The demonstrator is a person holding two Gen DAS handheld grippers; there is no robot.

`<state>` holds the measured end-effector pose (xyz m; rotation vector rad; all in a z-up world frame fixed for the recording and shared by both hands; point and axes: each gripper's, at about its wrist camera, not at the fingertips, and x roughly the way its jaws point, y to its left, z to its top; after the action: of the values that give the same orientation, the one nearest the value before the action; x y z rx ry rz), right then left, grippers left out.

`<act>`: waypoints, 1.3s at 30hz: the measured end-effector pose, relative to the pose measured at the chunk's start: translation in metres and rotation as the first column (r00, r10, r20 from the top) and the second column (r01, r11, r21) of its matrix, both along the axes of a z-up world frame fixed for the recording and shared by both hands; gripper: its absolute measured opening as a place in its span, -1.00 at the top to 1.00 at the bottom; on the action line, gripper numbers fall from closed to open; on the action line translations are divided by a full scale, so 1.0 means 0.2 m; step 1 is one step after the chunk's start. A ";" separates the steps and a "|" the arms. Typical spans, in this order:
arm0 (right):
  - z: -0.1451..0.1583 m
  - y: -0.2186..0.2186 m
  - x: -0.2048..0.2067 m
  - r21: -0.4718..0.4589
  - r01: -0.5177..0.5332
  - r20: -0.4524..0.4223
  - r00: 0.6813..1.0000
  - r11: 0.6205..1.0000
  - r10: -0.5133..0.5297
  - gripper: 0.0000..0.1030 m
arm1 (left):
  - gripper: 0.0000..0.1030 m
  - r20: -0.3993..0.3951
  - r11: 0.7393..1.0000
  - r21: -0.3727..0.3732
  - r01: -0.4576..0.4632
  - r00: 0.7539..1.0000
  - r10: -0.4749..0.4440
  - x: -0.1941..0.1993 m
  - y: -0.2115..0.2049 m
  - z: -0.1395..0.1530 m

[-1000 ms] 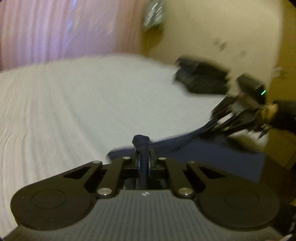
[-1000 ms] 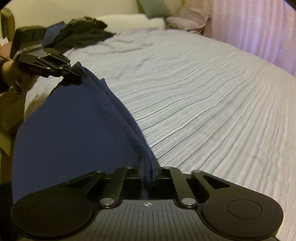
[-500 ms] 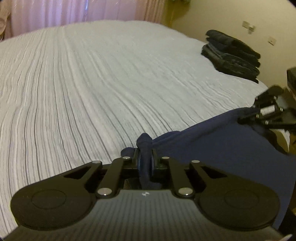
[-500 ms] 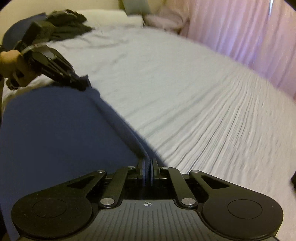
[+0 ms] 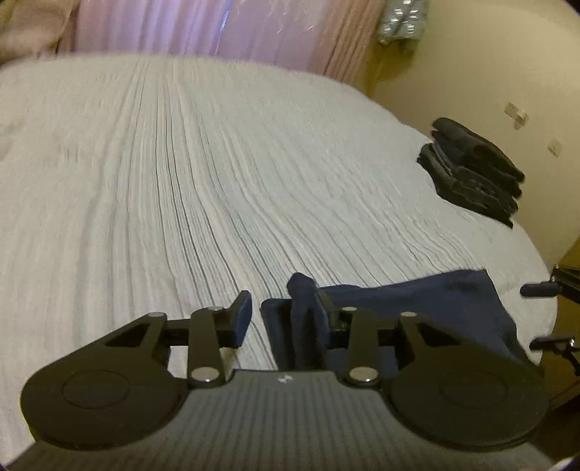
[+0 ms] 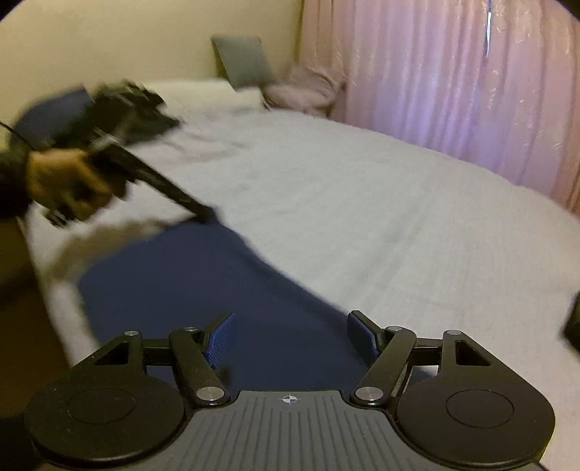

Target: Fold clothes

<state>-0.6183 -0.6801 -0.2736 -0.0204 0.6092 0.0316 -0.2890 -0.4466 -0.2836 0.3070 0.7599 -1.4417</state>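
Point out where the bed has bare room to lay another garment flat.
Free: the wide middle of the bedspread, between the navy garment at the near edge and the curtain side. Crowded: the corner by the wall with the folded dark stack, and the near edge where the garment lies.

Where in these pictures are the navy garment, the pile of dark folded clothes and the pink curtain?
navy garment [image 6: 203,286]: right wrist view, flat middle of the cloth.
pile of dark folded clothes [image 5: 471,170]: left wrist view, middle of the stack.
pink curtain [image 6: 453,83]: right wrist view, middle folds.
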 end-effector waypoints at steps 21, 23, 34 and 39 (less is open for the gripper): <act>-0.28 0.10 0.02 0.171 0.051 -0.042 0.998 0.984 -0.044 -0.10 | 0.94 0.054 0.985 0.141 0.104 0.992 -0.112 -0.06 -0.26 -0.28; -0.26 0.08 0.02 0.170 0.040 -0.058 0.998 0.985 -0.030 -0.10 | 0.94 0.072 0.982 0.156 0.109 0.990 -0.122 -0.08 -0.28 -0.27; -0.22 -0.41 0.00 0.052 0.276 -0.159 0.951 0.960 -0.265 -0.10 | 0.94 0.097 0.980 0.164 0.111 0.987 -0.128 -0.11 -0.29 -0.29; -0.11 -0.29 0.14 0.084 0.095 -0.070 0.994 0.992 -0.089 -0.09 | 0.94 0.097 0.981 0.159 0.110 0.987 -0.126 -0.11 -0.29 -0.30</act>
<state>-0.5912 -0.7375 -0.2959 0.0938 0.6742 -0.0303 -0.3102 -0.5050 -0.3427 0.5514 0.7777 -1.4685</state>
